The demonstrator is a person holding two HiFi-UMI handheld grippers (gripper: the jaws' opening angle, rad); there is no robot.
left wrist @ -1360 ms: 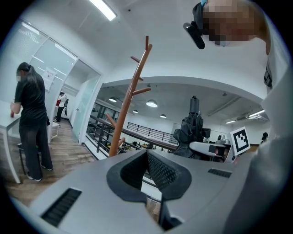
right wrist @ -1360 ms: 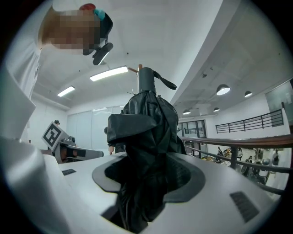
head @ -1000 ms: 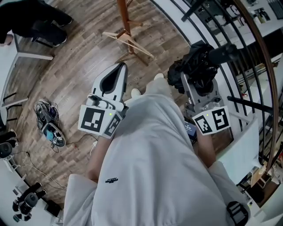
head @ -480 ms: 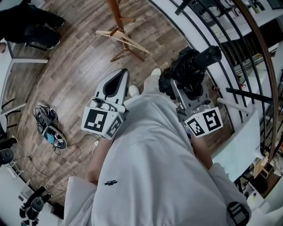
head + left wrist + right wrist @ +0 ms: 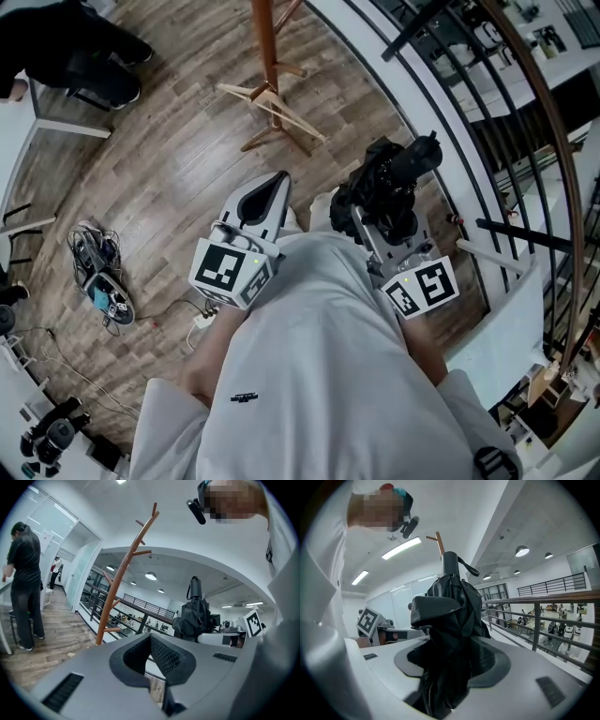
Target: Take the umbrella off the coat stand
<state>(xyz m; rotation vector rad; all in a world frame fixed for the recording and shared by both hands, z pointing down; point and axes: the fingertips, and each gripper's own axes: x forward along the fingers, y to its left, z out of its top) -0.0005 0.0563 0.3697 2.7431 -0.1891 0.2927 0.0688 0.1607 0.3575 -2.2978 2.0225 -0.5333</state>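
Observation:
A folded black umbrella [image 5: 392,180] stands between the jaws of my right gripper [image 5: 380,208], which is shut on it, clear of the stand. In the right gripper view the umbrella [image 5: 450,616] fills the hollow of the right gripper [image 5: 454,648], its handle end and strap pointing up. The brown wooden coat stand [image 5: 267,66] rises from the wood floor ahead of me and also shows as a branched pole [image 5: 123,576] in the left gripper view. My left gripper [image 5: 279,180] is held in front of my body, its jaws together with nothing between them [image 5: 150,637].
A curved black railing [image 5: 487,112] with a wooden handrail runs along the right. A person in black [image 5: 75,47] stands at a white table at the top left. A tangle of cables and gear [image 5: 103,272] lies on the floor at the left.
Both grippers have sunk a little and come closer to my body. The umbrella has moved with the right gripper, leftward in the head view.

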